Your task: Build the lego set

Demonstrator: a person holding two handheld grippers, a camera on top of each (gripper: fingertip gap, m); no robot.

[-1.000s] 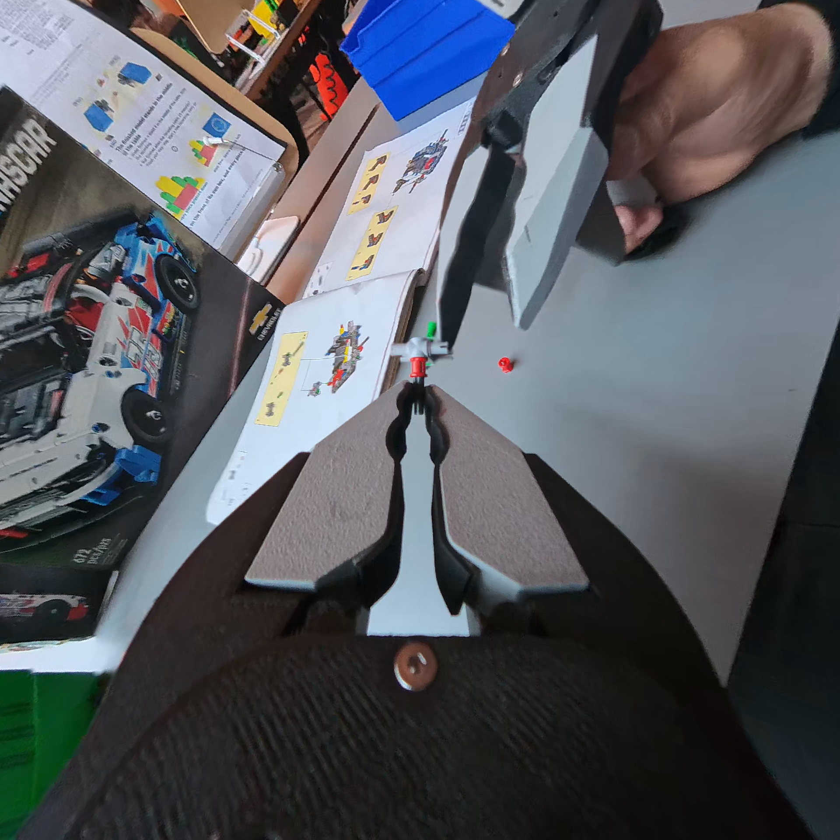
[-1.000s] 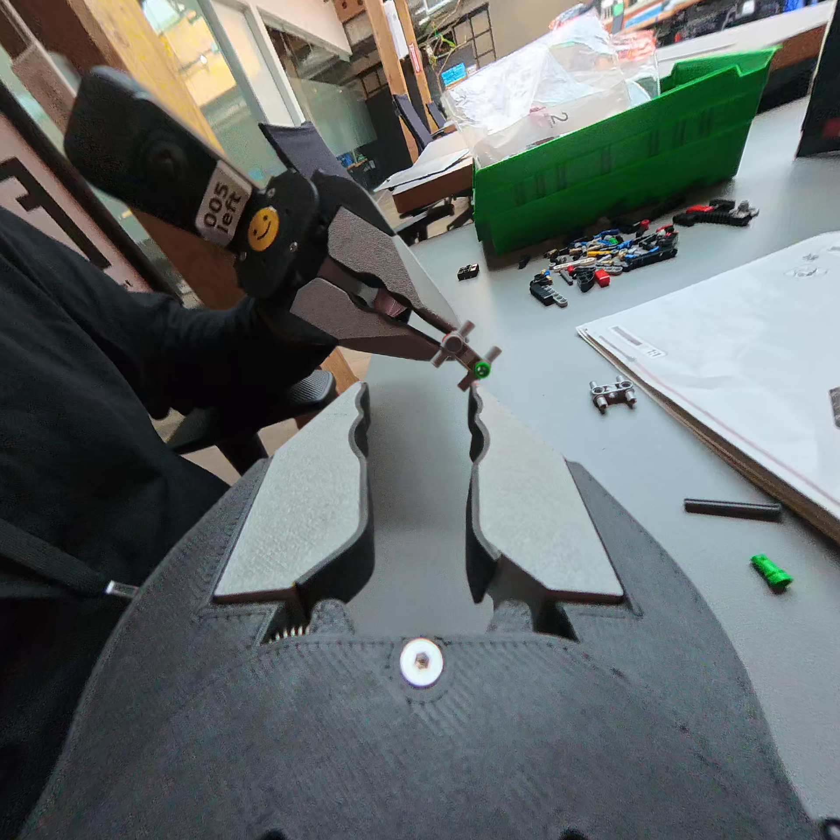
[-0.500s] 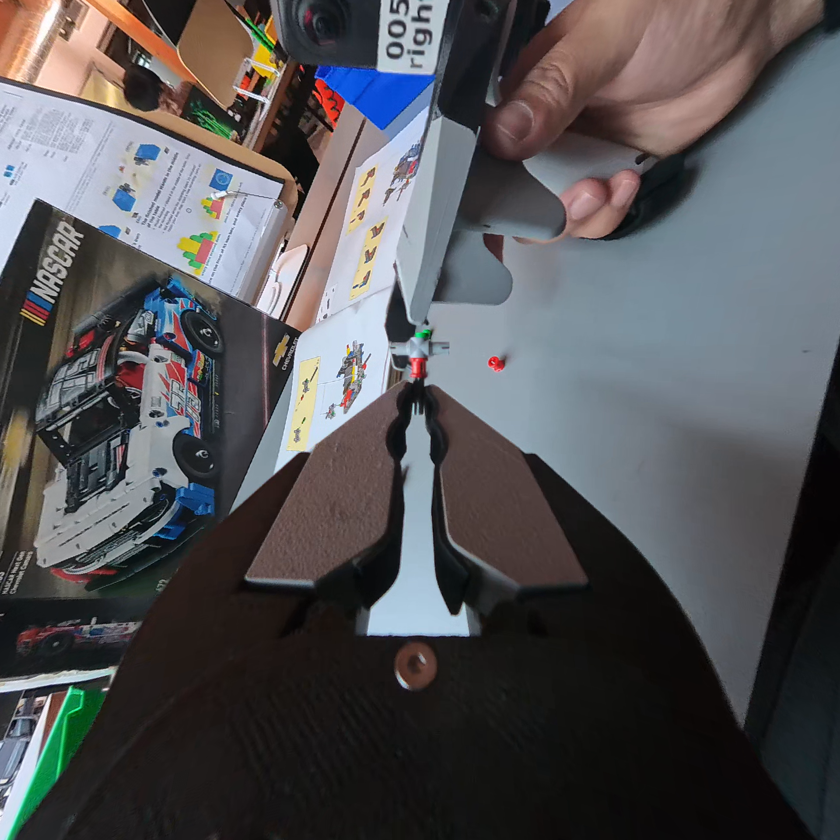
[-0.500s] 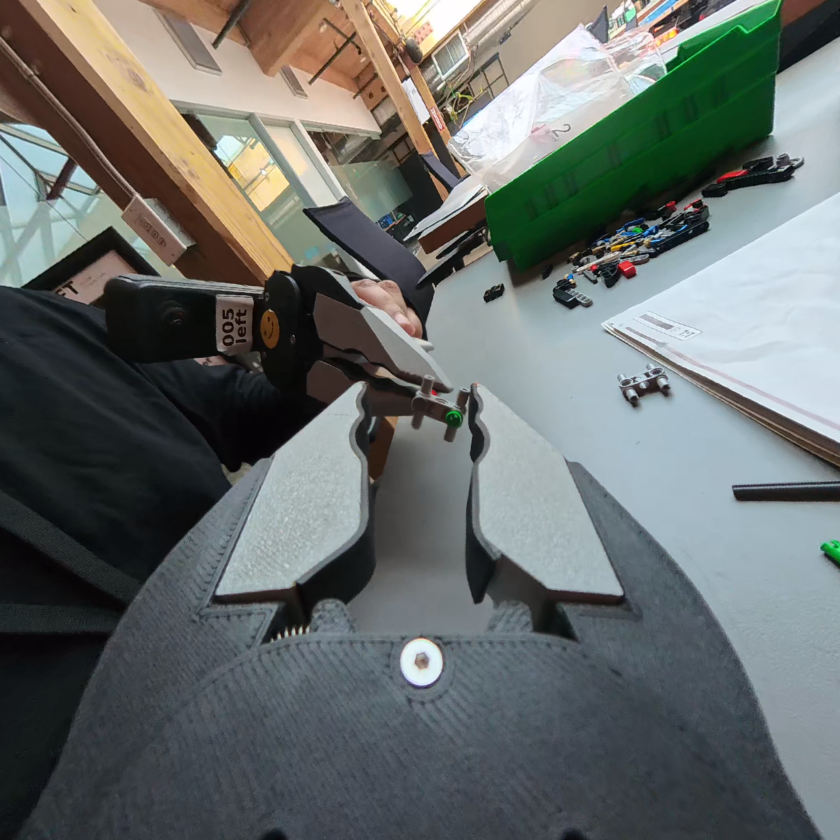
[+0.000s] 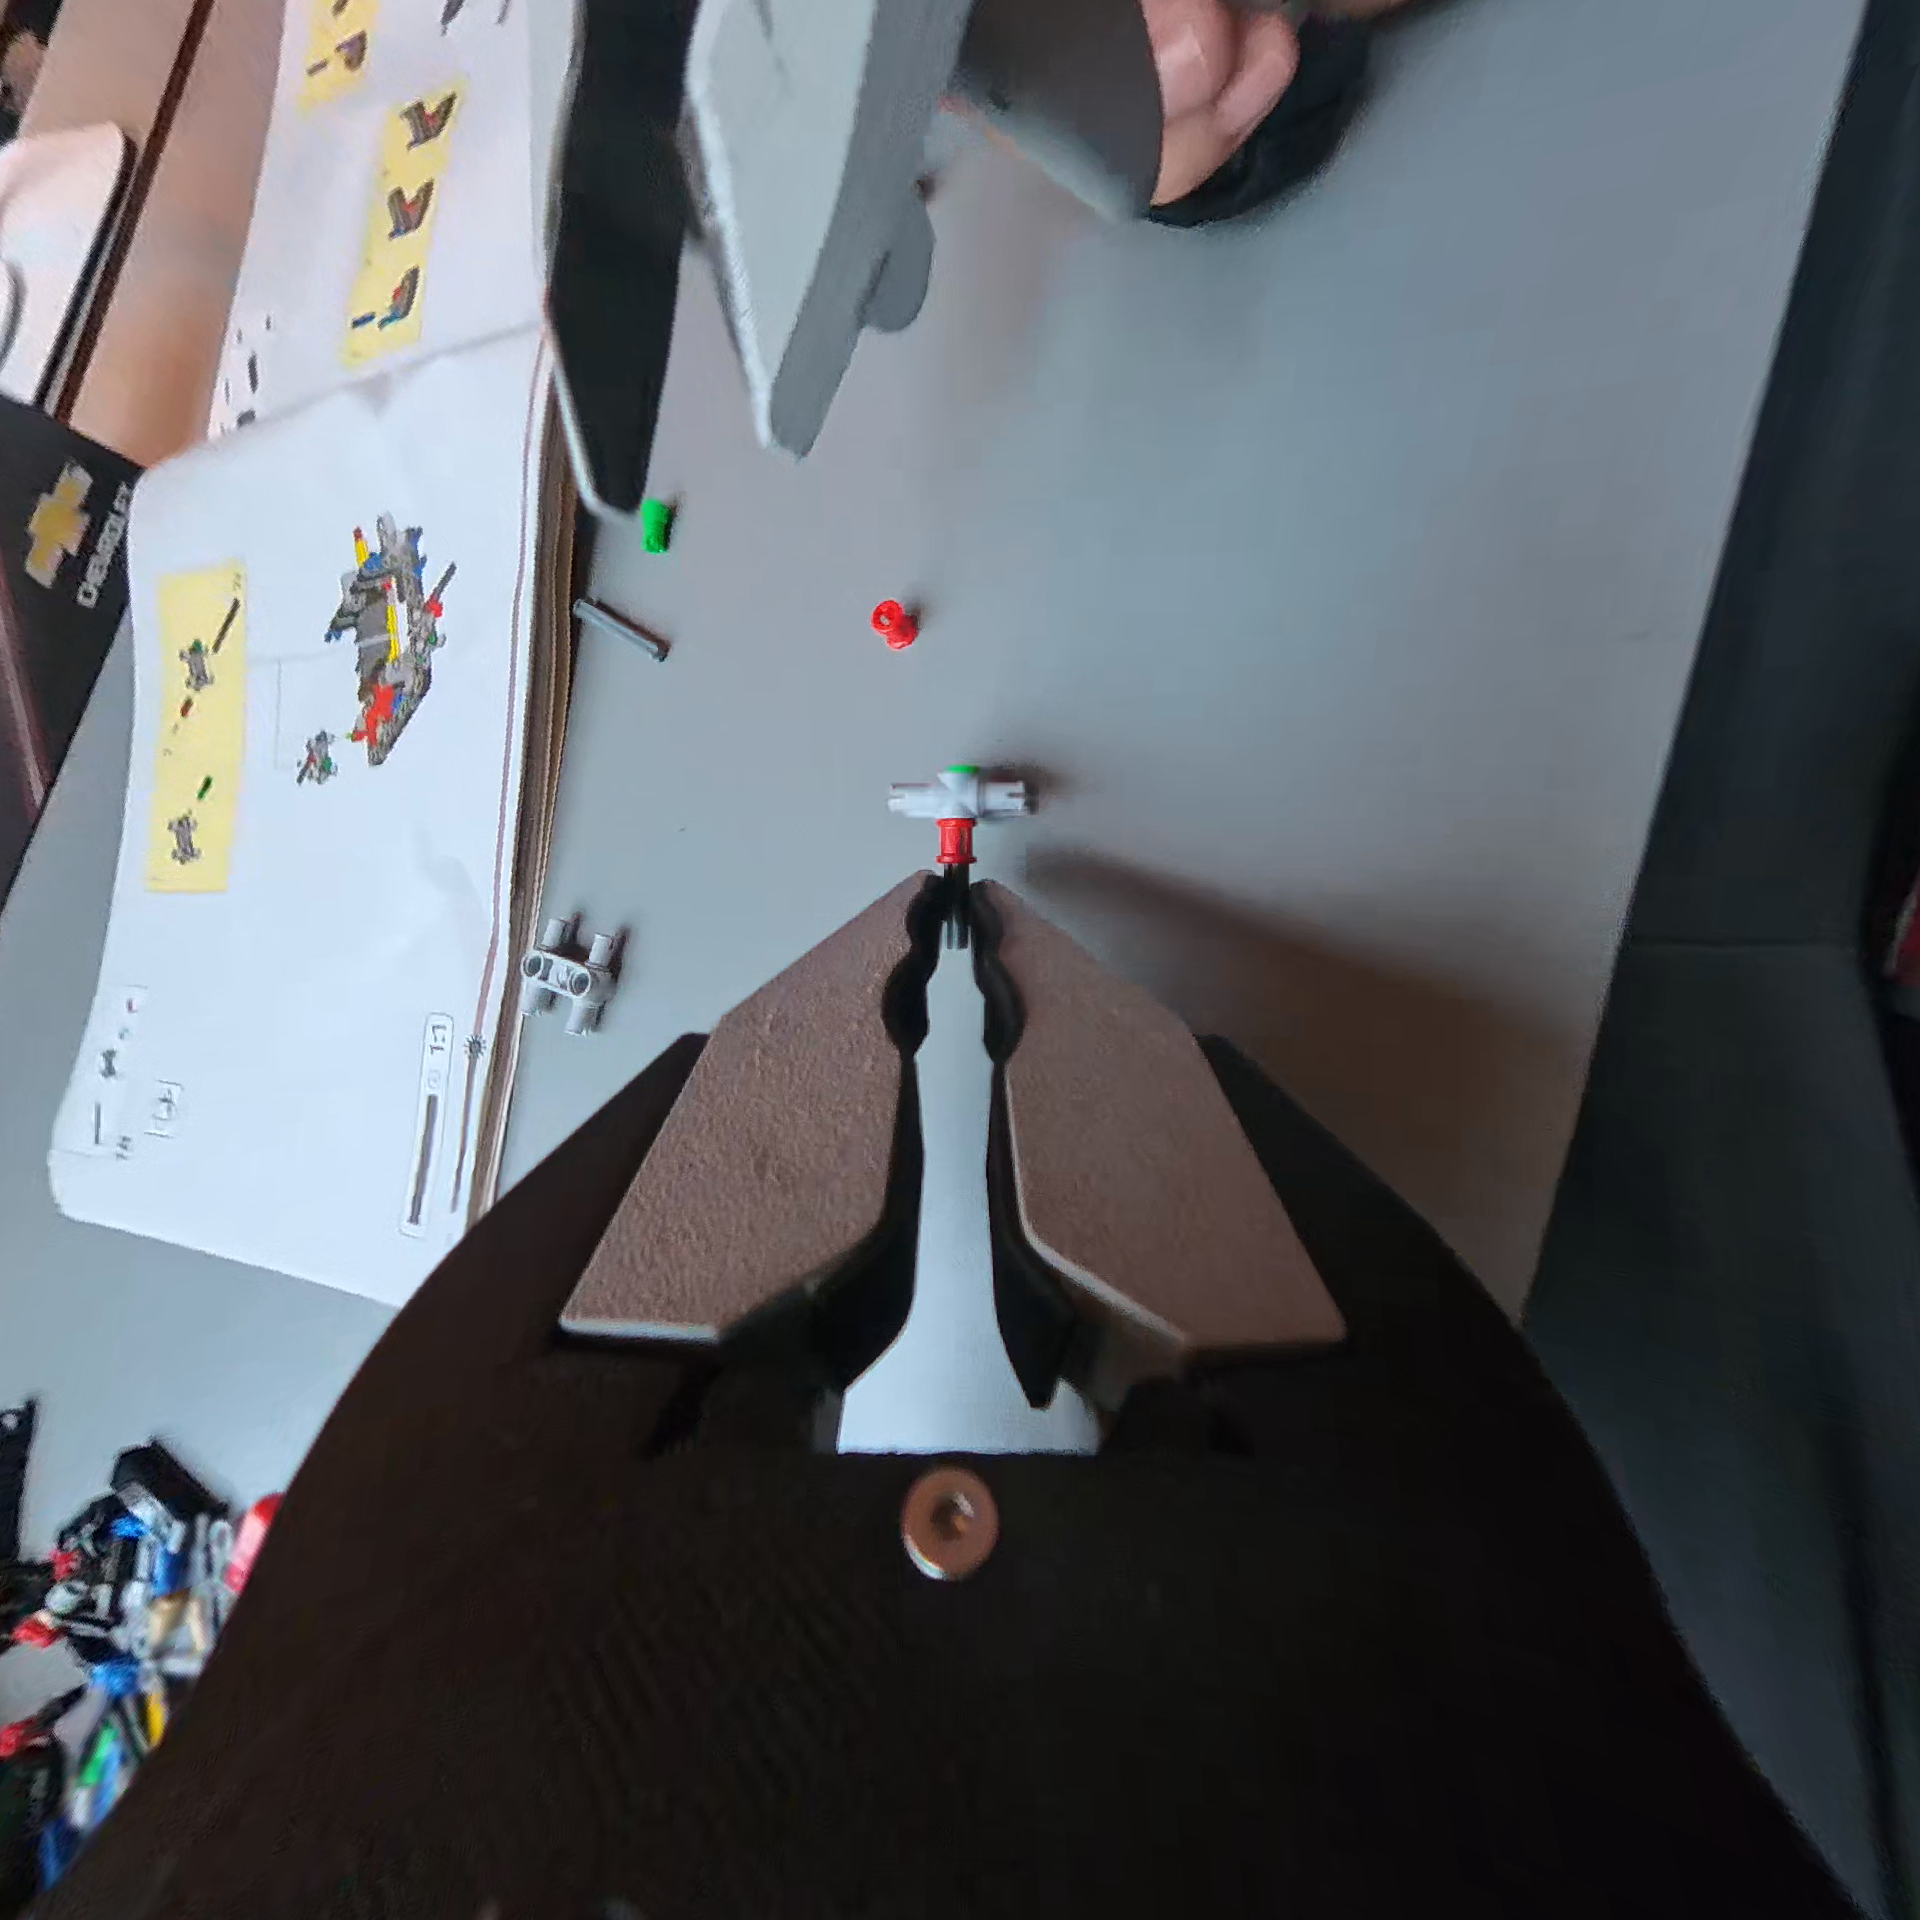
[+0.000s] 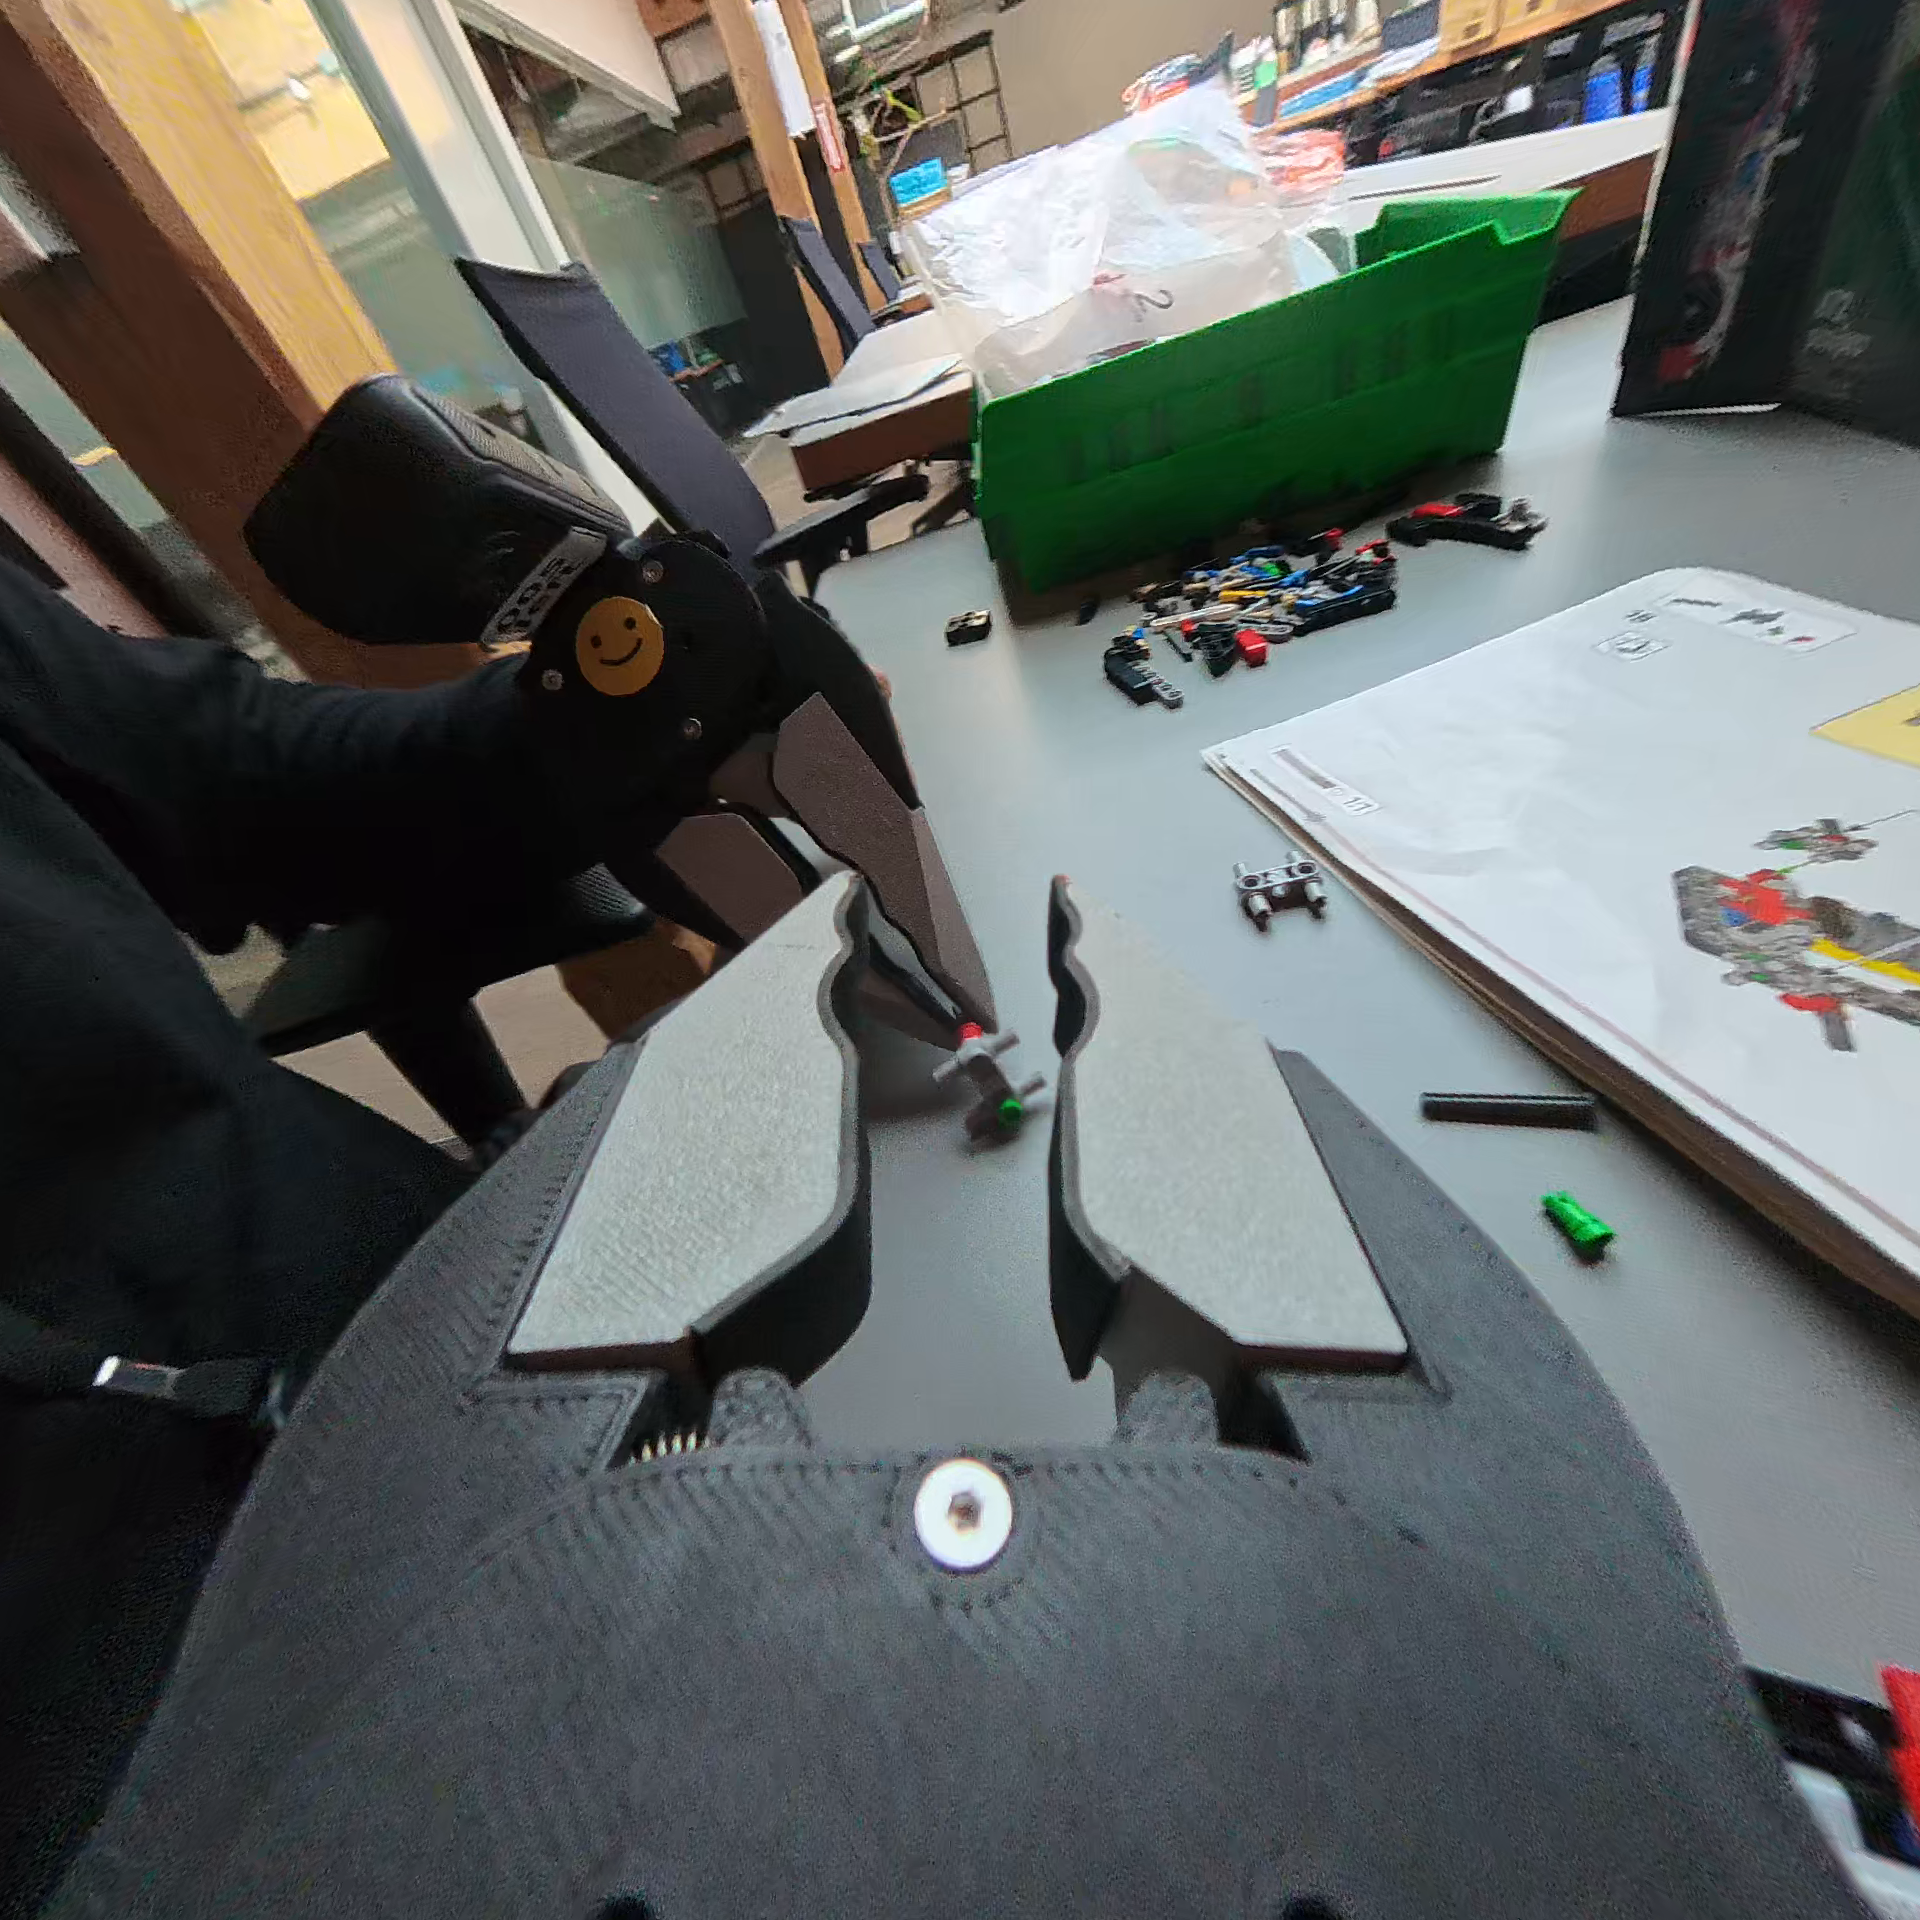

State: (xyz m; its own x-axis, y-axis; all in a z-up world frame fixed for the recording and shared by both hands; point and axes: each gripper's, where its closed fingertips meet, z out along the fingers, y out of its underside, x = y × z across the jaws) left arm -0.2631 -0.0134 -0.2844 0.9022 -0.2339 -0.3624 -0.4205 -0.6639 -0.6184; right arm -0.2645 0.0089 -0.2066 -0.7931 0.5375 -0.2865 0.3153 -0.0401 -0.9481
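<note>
Left gripper [image 5: 951, 902] fingers pinch the black axle of the small grey cross assembly [image 5: 958, 798], held just off their tips over the tabletop [image 5: 1299, 644]. Loose red bush [image 5: 894, 623] lies beyond. Right gripper [image 6: 951, 925] fingers spread, empty, flanking the assembly; green pin [image 6: 1577, 1226] to their right.

Bare grey table [image 5: 1299, 623] right of red pin [image 5: 894, 623]; booklet [image 5: 312, 831] leftward.
</note>
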